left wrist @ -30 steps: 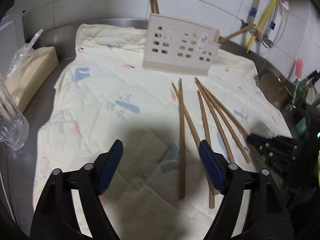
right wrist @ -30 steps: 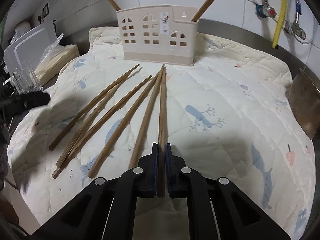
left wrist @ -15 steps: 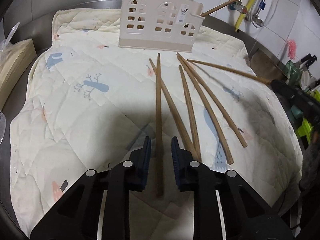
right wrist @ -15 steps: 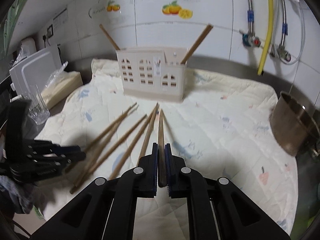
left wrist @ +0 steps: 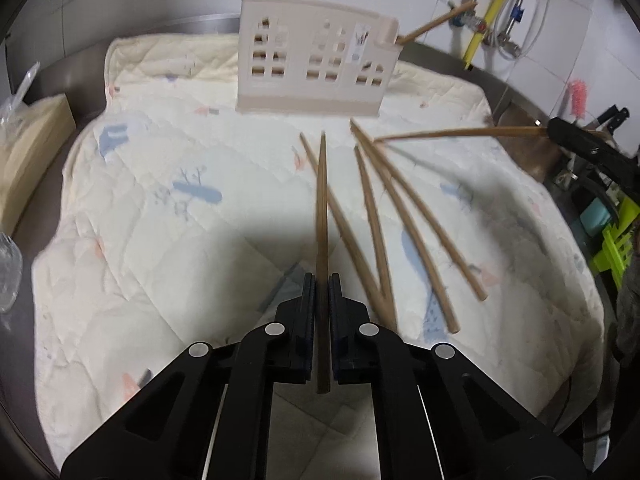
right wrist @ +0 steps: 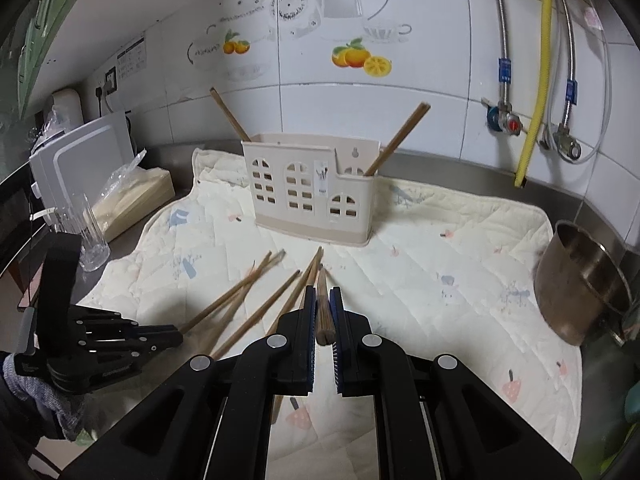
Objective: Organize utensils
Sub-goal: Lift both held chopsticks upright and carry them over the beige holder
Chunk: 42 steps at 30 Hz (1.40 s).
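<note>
Chopsticks lie loose on the quilted mat, lower centre; the left gripper has just been closing and now clamps one chopstick; the right gripper pinches another, lifted. Next, I judge, each goes into the beige holder at upper centre; leaning sticks there may obstruct; a metal pot stands right.

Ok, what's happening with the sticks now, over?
Left gripper just closed on brown wooden chopstick. Right gripper holds another chopstick. Beige plastic holder ahead, path clear.
</note>
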Each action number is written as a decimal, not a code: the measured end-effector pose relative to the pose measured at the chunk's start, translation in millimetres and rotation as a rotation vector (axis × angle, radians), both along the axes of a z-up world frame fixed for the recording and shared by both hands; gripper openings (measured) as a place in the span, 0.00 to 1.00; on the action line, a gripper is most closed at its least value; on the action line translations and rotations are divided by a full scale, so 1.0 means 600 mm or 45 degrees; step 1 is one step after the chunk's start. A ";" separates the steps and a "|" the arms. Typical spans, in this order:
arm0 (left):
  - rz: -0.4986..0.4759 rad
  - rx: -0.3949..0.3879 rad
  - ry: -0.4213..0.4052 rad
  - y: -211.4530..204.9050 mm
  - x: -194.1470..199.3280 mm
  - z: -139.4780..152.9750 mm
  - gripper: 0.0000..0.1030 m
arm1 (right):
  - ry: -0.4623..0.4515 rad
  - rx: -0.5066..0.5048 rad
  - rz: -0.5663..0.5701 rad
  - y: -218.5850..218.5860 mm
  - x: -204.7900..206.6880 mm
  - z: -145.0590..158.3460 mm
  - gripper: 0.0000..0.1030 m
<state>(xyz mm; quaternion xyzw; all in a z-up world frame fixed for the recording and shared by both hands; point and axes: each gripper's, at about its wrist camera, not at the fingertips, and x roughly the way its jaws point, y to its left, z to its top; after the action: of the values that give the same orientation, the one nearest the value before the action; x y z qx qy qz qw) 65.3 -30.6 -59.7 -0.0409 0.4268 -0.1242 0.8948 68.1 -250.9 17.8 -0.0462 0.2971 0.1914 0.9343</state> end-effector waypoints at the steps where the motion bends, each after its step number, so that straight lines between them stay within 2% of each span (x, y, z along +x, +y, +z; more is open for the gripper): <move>1: -0.001 -0.005 -0.022 0.003 -0.001 0.013 0.05 | -0.007 0.000 0.002 0.000 0.002 0.005 0.07; 7: -0.002 -0.012 -0.159 0.018 0.003 0.089 0.05 | -0.039 -0.009 0.016 0.000 0.021 0.035 0.07; 12: -0.024 -0.021 -0.254 0.024 0.023 0.150 0.05 | -0.022 0.001 0.036 -0.001 0.049 0.053 0.07; 19: -0.042 -0.006 -0.335 0.032 0.059 0.220 0.05 | -0.003 -0.001 0.070 0.005 0.089 0.090 0.07; 24: -0.058 0.025 -0.400 0.030 0.083 0.271 0.05 | -0.036 0.011 0.074 0.002 0.103 0.133 0.07; 33: -0.055 0.014 -0.571 0.032 0.129 0.392 0.05 | -0.072 -0.027 0.085 0.006 0.127 0.170 0.07; 37: -0.014 0.026 -0.623 0.036 0.156 0.423 0.05 | -0.088 -0.029 0.085 0.004 0.134 0.181 0.07; 42: 0.041 0.041 -0.614 0.041 0.200 0.421 0.05 | -0.102 -0.019 0.093 0.004 0.141 0.195 0.07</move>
<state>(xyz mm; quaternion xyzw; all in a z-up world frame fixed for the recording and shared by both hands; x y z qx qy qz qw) 185.4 -6.2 192.8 -0.0025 0.2021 -0.1092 0.9733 153.0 -248.6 135.0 -0.0716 0.2590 0.2209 0.9375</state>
